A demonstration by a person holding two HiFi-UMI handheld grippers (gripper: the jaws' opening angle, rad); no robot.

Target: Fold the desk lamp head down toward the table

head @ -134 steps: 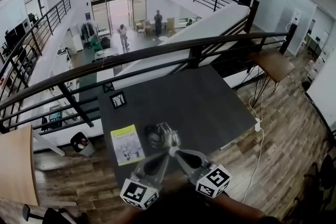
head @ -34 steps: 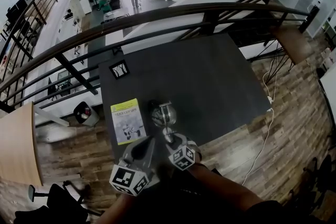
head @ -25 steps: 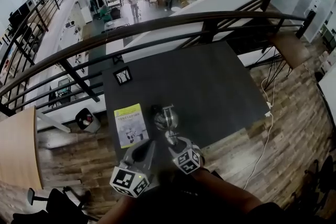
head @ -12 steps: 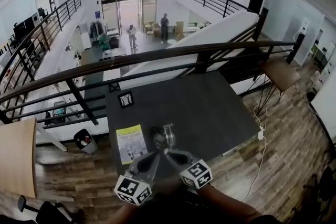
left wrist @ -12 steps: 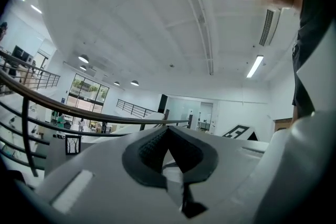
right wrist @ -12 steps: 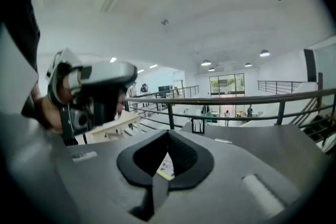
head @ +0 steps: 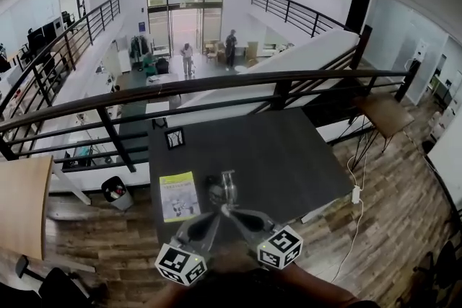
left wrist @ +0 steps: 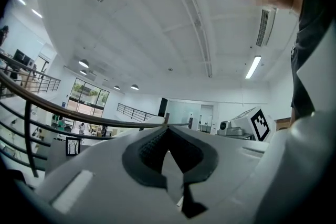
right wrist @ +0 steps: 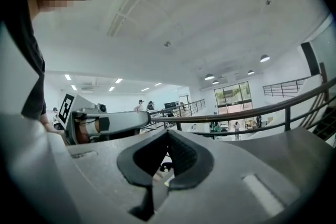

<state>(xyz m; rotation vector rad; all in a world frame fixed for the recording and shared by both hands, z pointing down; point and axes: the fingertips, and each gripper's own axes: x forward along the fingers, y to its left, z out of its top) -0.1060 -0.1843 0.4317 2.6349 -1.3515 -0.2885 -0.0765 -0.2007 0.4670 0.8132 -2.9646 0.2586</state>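
The desk lamp point(head: 224, 189) stands just below the middle of the head view, near the lower edge of the dark table point(head: 289, 148), with a yellow-green booklet point(head: 178, 195) just beside it to the left. It is small in that view; it looks like shiny metal with a rounded part low down and a thin upright piece, but which part is the head and where it hinges I cannot say for sure.

The left gripper point(head: 215, 214) and right gripper point(head: 228, 210) sit at the bottom centre of the head view, their tips close together just below the lamp and seemingly above it rather than on it. The left gripper view shows its pads point(left wrist: 157, 140) pressed tip to tip with nothing between them, and the right gripper view shows the same, so both are closed and empty. Neither gripper view shows the lamp; each looks out level towards the railing point(head: 216, 83).

The lamp is probably light and rigid, with a smooth finish that could slip in the pads, and a small foot that may slide or tip if the head is pushed. One gripper would best pin the base or lower stem while the other takes the head close to its joint and eases it down
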